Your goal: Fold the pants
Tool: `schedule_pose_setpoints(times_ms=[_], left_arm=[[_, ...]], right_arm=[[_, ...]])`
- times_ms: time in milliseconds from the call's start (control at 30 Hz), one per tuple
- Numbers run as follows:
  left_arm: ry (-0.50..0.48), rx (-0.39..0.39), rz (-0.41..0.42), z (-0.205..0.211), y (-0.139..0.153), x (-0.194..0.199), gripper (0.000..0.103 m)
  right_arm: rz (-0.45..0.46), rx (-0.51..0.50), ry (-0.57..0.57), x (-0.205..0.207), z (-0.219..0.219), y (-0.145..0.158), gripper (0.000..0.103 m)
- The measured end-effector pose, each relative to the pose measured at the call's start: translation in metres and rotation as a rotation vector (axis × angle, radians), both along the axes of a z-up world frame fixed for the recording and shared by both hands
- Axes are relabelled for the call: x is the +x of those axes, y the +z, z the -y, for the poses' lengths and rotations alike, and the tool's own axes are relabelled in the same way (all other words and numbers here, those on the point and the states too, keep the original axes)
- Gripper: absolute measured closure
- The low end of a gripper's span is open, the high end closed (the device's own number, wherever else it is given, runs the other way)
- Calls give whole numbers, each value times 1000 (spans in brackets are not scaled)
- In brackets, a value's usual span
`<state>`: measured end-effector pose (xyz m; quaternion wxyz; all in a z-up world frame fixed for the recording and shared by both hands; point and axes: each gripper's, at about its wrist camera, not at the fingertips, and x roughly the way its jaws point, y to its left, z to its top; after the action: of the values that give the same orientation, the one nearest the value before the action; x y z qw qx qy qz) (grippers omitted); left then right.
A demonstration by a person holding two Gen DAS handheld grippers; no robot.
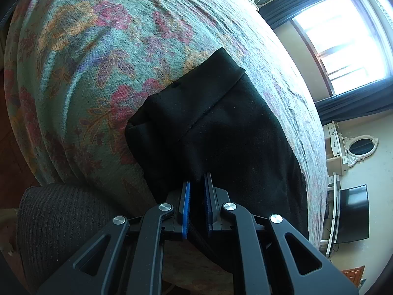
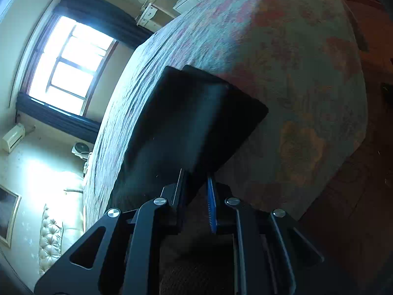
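Note:
Black pants (image 1: 221,123) lie folded on a floral bedspread (image 1: 98,61), near the bed's edge. My left gripper (image 1: 197,183) is shut on a fold of the pants at their near end, and the blue pads (image 1: 186,196) pinch the cloth. In the right wrist view the pants (image 2: 196,113) form a flat dark stack on the bedspread (image 2: 294,86). My right gripper (image 2: 196,177) sits at their near corner. Its jaws stand a little apart, the corner of the cloth lies between them, and the blue pad (image 2: 211,204) shows bare.
A bright window (image 1: 343,44) with dark curtains stands beyond the bed. A white dresser with an oval mirror (image 1: 361,145) and a dark screen (image 1: 353,213) are at the right. A dark knitted surface (image 1: 56,221) lies close at lower left. The floor (image 2: 356,184) is reddish wood.

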<state>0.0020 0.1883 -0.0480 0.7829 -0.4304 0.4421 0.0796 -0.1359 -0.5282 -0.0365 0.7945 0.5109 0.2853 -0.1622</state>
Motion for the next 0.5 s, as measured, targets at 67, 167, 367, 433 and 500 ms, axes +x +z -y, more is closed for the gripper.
schedule_pose_setpoints(times_ms=[67,167,367,433,500], left_arm=[[-2,-3,2,-1,-1,0,92],[-3,2,2,-2,-1,0,92],[-5,8,-1,0,0,1,92],[-8,8,-2,0,1,2,92],[-13,9,-2,1,2,3,89]], right_arm=[[10,-4,-76,-10,9,6,66],[40,-91,-116,-12,27,26,56],[32,-251,94,40,61,37,34],[-8,-254,174,55,68,26,31],[-99,-199,214,63,69,7,29]])
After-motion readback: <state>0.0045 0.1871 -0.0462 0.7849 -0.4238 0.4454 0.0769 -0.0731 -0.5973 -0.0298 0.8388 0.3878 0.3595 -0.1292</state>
